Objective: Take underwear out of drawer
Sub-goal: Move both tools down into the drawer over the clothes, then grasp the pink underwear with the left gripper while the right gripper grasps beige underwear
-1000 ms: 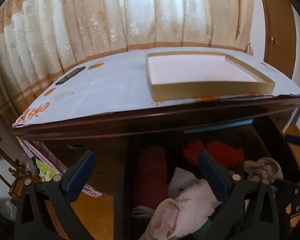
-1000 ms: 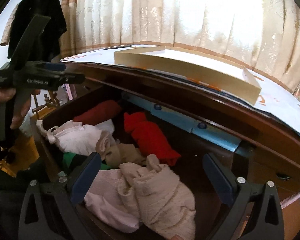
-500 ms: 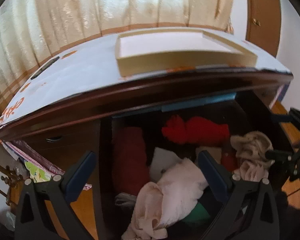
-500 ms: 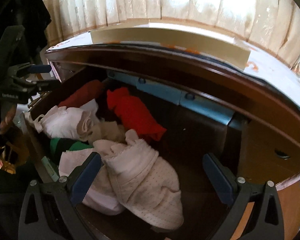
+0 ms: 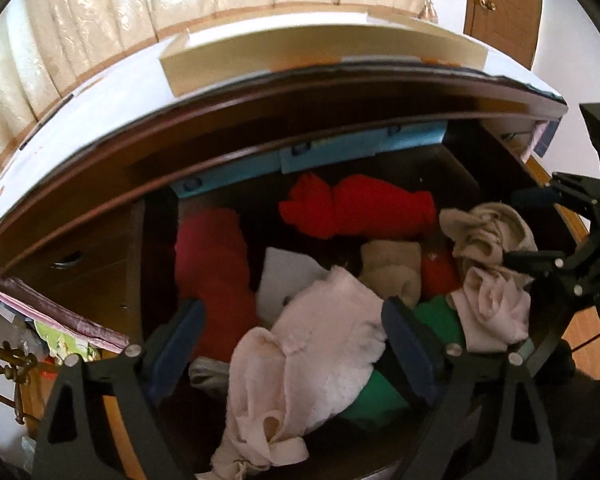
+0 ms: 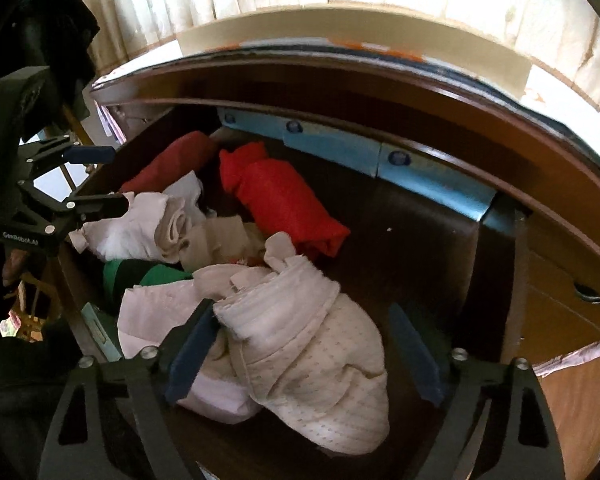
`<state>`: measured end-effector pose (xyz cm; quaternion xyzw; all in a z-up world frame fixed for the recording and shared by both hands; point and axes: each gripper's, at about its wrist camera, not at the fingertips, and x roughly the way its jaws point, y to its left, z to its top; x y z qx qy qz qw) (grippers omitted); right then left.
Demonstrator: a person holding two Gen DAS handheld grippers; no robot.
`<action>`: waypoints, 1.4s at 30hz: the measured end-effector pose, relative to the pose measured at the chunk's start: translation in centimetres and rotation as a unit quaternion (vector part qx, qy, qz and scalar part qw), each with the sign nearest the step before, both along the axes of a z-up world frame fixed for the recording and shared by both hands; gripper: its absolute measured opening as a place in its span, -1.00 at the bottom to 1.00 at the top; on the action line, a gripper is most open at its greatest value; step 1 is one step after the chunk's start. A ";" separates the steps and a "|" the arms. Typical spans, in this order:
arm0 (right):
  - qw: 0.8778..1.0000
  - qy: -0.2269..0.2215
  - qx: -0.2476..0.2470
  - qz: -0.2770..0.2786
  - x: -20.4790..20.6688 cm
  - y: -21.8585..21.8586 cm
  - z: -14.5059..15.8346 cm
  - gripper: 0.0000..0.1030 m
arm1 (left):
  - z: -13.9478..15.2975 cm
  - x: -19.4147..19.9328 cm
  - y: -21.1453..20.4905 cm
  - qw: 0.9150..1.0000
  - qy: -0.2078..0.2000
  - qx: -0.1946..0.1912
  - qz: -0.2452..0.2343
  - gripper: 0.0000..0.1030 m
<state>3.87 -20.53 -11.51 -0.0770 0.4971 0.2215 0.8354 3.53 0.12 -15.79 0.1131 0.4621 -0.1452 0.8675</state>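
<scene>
An open wooden drawer [image 6: 420, 240] holds several loose garments. In the left wrist view, my left gripper [image 5: 294, 344] hangs over a pale pink underwear piece [image 5: 324, 340] lying between its blue pads; the jaws are closing and do not pinch it. In the right wrist view, my right gripper [image 6: 302, 356] straddles a cream dotted underwear piece [image 6: 320, 364]; its jaws are closing too, with no firm grip. Red underwear [image 5: 360, 208] [image 6: 276, 196] lies toward the back. Each gripper shows in the other's view: the right gripper [image 5: 530, 230], the left gripper [image 6: 100, 180].
A dark red roll [image 5: 212, 256], a green garment [image 6: 140, 276] and a beige one [image 5: 396, 268] also lie in the drawer. Blue tape [image 6: 340, 144] runs under the dresser's edge. A shallow cardboard tray [image 5: 300, 56] sits on the paper-covered top, before curtains.
Both grippers have tipped downward and sunk toward the drawer, so the clothes fill more of each view. Both pairs of jaws have narrowed slightly around the pale garments.
</scene>
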 end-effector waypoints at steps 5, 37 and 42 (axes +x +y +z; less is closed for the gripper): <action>1.000 0.024 -0.005 0.007 0.4 0.3 -0.7 0.56 | -0.6 0.0 -0.3 1.000 0.013 0.005 -0.005 0.74; 0.996 0.083 -0.020 0.027 1.8 1.0 -2.3 -0.15 | -3.4 0.5 -1.0 0.993 0.094 0.027 -0.059 -0.26; 0.998 0.053 -0.007 0.023 1.1 0.7 -1.6 -0.28 | -2.7 0.2 -0.5 0.996 0.077 0.002 -0.055 -0.48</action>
